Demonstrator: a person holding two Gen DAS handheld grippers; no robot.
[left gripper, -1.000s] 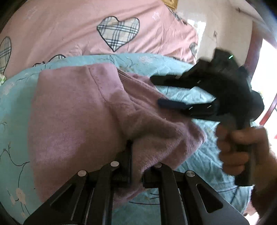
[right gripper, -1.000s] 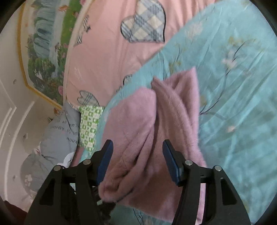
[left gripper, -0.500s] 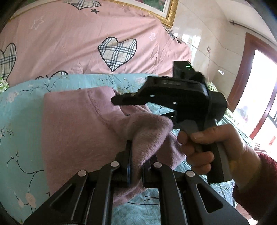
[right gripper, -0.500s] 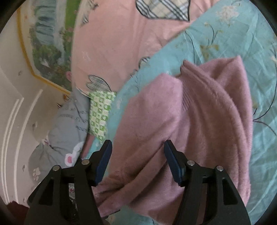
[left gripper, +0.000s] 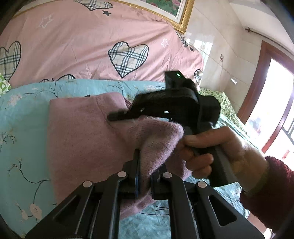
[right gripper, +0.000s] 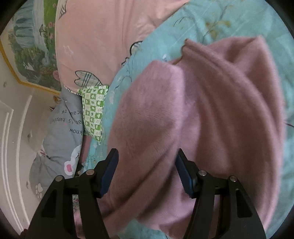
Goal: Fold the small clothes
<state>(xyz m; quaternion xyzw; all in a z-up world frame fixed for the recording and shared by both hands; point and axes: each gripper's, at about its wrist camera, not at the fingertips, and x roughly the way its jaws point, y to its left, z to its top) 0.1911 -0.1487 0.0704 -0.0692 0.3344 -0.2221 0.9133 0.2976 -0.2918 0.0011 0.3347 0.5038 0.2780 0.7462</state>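
A fuzzy mauve sweater (left gripper: 82,132) lies partly folded on the teal floral sheet (left gripper: 22,128). My left gripper (left gripper: 145,176) is shut on a raised fold of the sweater at its near edge. In the left wrist view a hand (left gripper: 211,147) holds the right gripper (left gripper: 114,121) low over the sweater's middle, with its lower finger hidden behind the lifted fold. In the right wrist view the right gripper (right gripper: 147,165) has its jaws closing with a thick bulge of the sweater (right gripper: 211,110) between the blue pads (right gripper: 110,171).
A pink quilt with plaid hearts (left gripper: 91,46) is heaped behind the sheet. A grey printed pillow (right gripper: 60,132) and a green checked cloth (right gripper: 92,112) lie at the bed's left side. A framed picture (left gripper: 165,7) hangs above; a wooden door frame (left gripper: 272,103) stands at the right.
The right gripper has moved left across the sweater, coming in over its middle. The left gripper kept its hold and raised the fold a little.
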